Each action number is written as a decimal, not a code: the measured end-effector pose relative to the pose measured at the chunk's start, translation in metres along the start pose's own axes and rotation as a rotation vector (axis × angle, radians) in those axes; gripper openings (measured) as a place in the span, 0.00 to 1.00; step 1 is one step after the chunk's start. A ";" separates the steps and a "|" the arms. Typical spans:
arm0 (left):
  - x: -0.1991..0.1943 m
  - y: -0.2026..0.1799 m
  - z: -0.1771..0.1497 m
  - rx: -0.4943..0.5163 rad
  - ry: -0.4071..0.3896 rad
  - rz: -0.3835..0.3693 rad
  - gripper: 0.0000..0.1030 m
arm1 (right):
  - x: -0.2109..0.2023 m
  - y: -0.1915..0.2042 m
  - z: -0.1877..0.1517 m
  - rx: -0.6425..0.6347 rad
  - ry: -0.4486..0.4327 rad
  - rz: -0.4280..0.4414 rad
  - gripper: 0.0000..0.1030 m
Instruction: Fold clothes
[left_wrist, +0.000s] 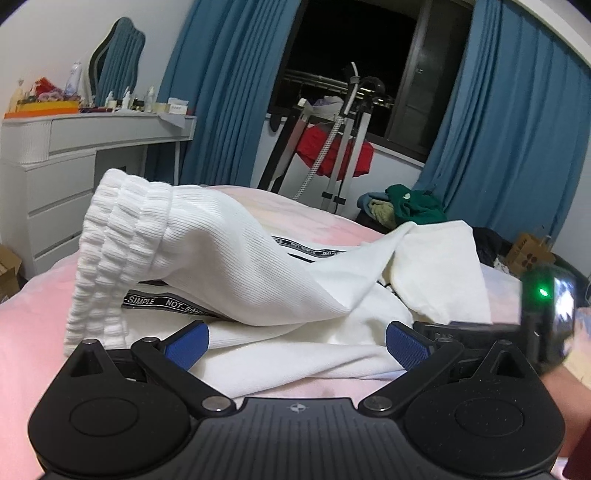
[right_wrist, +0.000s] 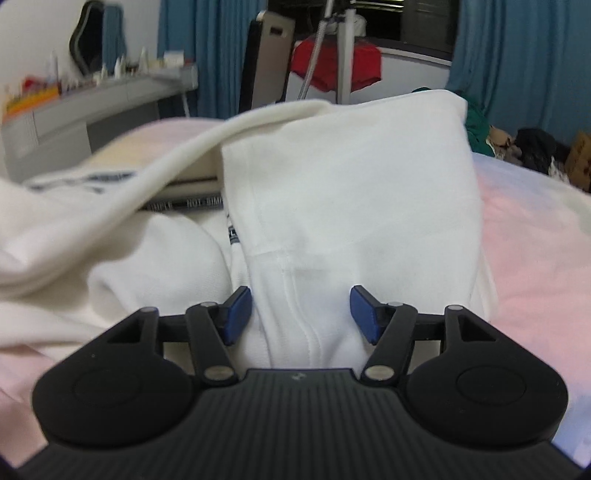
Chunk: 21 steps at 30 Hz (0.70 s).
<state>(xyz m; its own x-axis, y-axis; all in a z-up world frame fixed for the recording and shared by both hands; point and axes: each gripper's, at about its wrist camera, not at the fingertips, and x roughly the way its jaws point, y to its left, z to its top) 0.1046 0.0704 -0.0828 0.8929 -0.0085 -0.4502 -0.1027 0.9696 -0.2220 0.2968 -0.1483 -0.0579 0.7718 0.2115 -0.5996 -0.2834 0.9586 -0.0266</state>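
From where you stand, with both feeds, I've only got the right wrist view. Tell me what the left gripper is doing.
Observer: The left gripper is open, its blue pads spread either side of the white garment on the pink bed, gripping nothing.
Operator: Describe the cloth in front of it.
Observer: A ribbed elastic cuff stands bunched up at its left, above a black band printed NOT-SIMPLE.
Operator: Say where my gripper sits from that side.
Observer: Only a black device with a green light shows at the left view's right edge; your right gripper shows open in its own feed only.
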 end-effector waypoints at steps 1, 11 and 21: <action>0.000 -0.001 -0.001 0.010 -0.003 -0.007 1.00 | 0.003 -0.001 0.002 0.004 0.015 -0.002 0.60; -0.002 -0.008 -0.007 0.110 -0.039 -0.035 1.00 | -0.037 -0.104 0.040 0.263 -0.056 -0.108 0.10; 0.009 -0.005 -0.009 0.126 -0.039 -0.005 1.00 | -0.087 -0.313 0.071 0.602 -0.278 -0.470 0.10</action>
<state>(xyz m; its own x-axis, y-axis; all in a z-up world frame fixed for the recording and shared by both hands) 0.1090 0.0631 -0.0929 0.9098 -0.0059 -0.4149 -0.0449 0.9926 -0.1125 0.3591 -0.4531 0.0593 0.8695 -0.2750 -0.4102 0.3992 0.8805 0.2558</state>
